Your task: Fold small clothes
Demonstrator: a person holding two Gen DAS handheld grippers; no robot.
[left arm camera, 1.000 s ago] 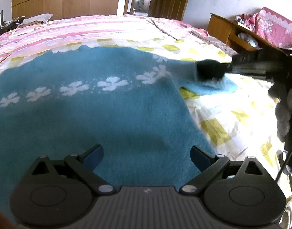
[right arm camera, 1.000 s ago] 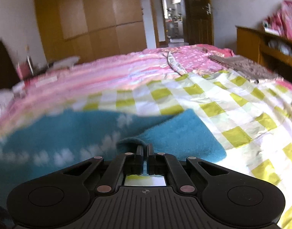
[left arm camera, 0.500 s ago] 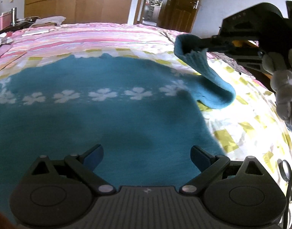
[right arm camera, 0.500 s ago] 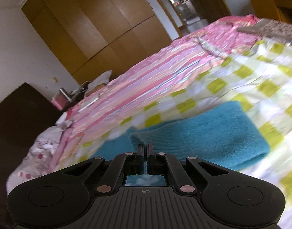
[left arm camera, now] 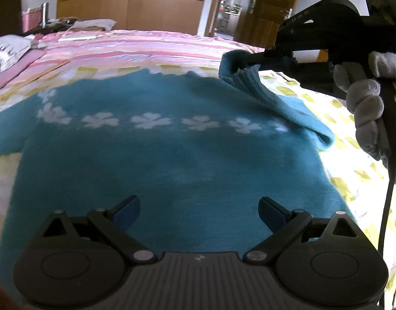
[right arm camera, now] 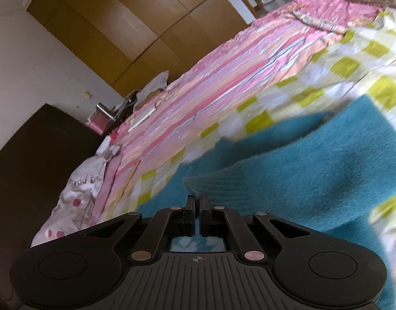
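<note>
A teal sweater (left arm camera: 172, 160) with a row of white flowers lies spread flat on the bed. My left gripper (left arm camera: 199, 209) hovers open over its lower body, nothing between the blue pads. My right gripper (left arm camera: 245, 63), held by a gloved hand (left arm camera: 366, 108), is shut on the ribbed cuff of the right sleeve (left arm camera: 273, 98) and holds it lifted above the sweater's chest. In the right wrist view the right gripper (right arm camera: 197, 201) has its fingers pressed together on the ribbed cuff (right arm camera: 236, 180), with the sleeve trailing away to the right.
The bed carries a yellow-checked sheet (left arm camera: 337, 108) and a pink striped cover (left arm camera: 136, 49) beyond it. A pillow (right arm camera: 76, 201) and clutter sit at the head end by a dark cabinet (right arm camera: 24, 160). Wooden wardrobes (left arm camera: 146, 5) and an open door stand behind.
My right gripper has lifted the sleeve cuff off the bed and carried it left over the sweater, rolling as it went. The left gripper has shifted sideways along the sweater, still open.
</note>
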